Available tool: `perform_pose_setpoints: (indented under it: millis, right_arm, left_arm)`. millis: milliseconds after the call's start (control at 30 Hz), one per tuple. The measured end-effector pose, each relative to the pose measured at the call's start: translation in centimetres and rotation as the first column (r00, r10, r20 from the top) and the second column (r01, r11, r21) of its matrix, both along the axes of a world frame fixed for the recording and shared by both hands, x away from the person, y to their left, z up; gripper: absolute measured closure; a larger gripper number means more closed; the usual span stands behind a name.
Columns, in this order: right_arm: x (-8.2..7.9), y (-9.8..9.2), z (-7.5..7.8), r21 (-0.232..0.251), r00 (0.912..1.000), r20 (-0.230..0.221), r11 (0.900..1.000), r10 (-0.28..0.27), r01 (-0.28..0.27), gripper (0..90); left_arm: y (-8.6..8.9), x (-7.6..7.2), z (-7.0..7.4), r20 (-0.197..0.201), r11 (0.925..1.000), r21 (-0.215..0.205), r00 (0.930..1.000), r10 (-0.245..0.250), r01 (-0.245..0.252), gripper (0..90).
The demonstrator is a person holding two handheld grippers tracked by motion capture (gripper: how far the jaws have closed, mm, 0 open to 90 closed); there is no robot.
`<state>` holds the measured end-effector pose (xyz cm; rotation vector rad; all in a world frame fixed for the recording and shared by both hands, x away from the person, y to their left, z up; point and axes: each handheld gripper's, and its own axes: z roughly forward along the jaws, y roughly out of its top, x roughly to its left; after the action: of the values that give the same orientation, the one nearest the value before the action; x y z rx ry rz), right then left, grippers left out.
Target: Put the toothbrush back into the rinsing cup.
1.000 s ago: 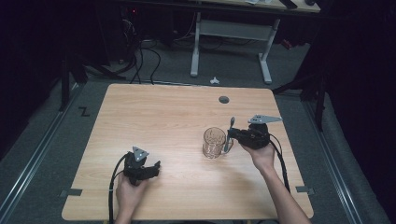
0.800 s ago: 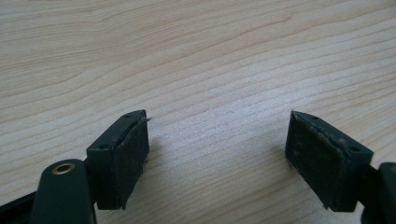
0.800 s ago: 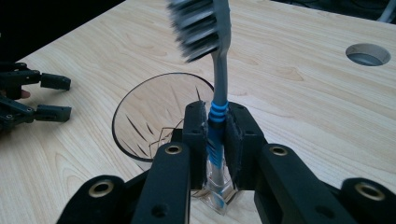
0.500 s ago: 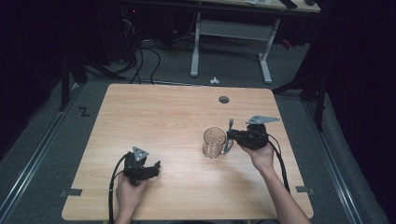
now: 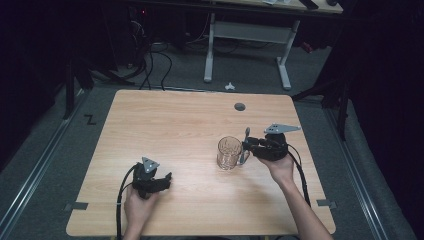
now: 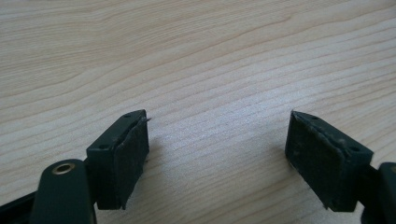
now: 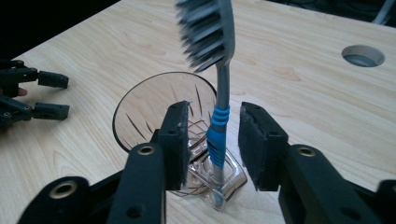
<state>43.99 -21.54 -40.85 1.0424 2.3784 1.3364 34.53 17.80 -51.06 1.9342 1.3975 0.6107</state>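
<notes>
Right gripper (image 7: 210, 140) has just been opening its jaws; they now stand apart on either side of the toothbrush (image 7: 218, 98), pads off its handle. That brush stands in the glass (image 7: 154, 107), bristles up, leaning on the rim. The glass stands on the desk (image 5: 175, 125), right of middle. Left gripper (image 6: 217, 154) rests low over bare desk, released, holding nothing.
</notes>
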Motion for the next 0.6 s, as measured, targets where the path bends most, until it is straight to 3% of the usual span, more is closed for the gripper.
perform_pose_setpoints:
  millis: [600]
  right_arm:
    - [-0.6, -1.5, 0.8, 0.025, 0.9984, 0.038, 0.999, -0.041, 0.041, 57.9]
  left_arm:
    - [0.0, 0.0, 0.0, 0.000, 1.0000, 0.000, 1.0000, 0.000, 0.000, 22.1]
